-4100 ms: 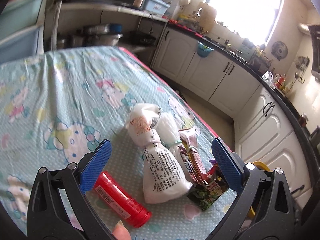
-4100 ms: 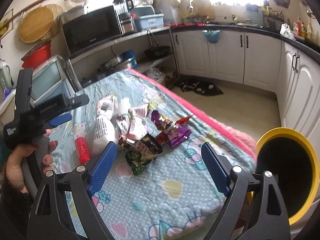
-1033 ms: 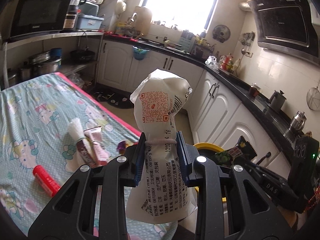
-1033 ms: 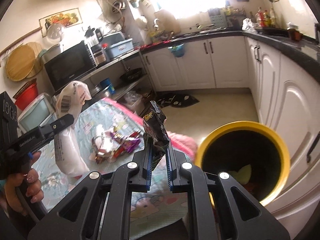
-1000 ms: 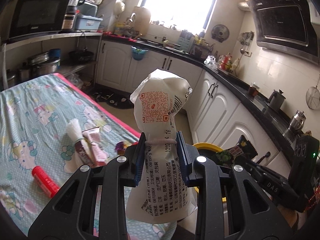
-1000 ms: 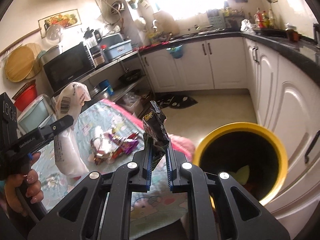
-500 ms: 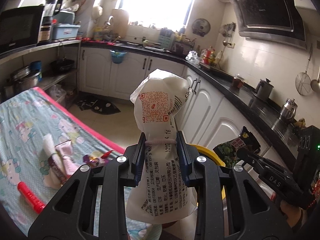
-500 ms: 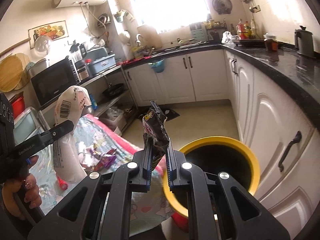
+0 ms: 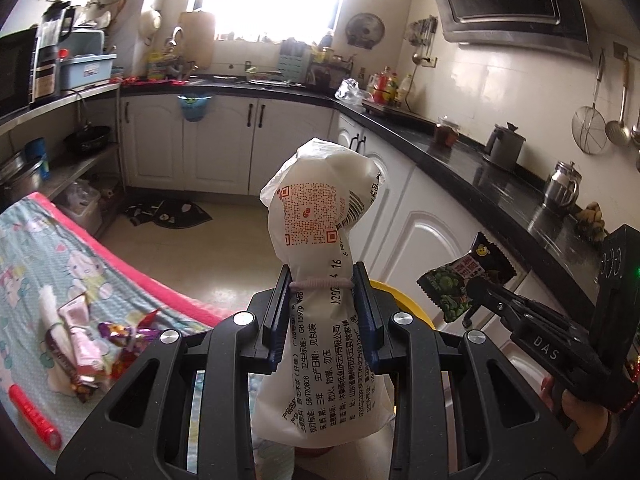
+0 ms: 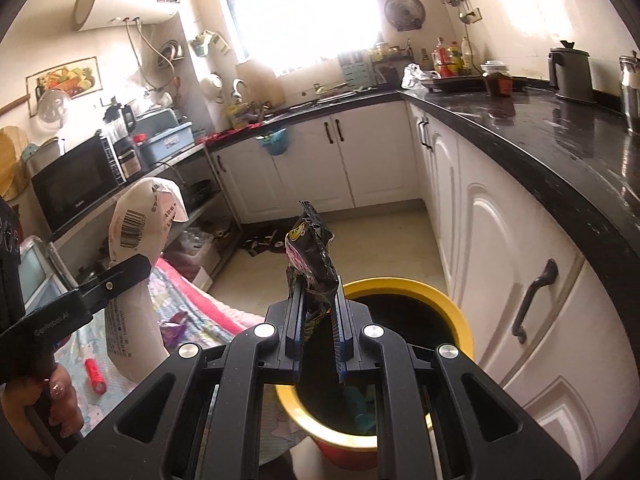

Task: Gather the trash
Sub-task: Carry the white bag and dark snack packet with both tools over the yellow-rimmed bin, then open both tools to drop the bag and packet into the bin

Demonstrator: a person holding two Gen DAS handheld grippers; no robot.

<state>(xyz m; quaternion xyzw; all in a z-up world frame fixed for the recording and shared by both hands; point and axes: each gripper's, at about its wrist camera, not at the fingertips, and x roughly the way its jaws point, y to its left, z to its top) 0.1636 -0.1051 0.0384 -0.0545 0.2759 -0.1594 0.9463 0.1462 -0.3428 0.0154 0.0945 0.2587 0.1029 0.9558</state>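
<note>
My left gripper [image 9: 322, 284] is shut on a white printed plastic bag [image 9: 320, 220], gripped at its tied neck and held upright in the air. The bag also shows in the right wrist view [image 10: 136, 280]. My right gripper [image 10: 318, 300] is shut on a dark snack wrapper [image 10: 312, 256] and holds it over the near rim of the yellow trash bin [image 10: 452, 320]. The wrapper also shows in the left wrist view [image 9: 464, 280]. The bin's rim [image 9: 404, 300] peeks out behind the bag.
A table with a patterned cloth [image 9: 48, 248] lies at the left, carrying candy wrappers [image 9: 116, 332], a rolled packet [image 9: 68, 328] and a red tube [image 9: 34, 416]. White cabinets [image 10: 500, 240] and a black counter [image 10: 560, 132] stand right of the bin.
Both grippers have swung away from the table toward the bin with their trash. The bin now sits directly under the right gripper.
</note>
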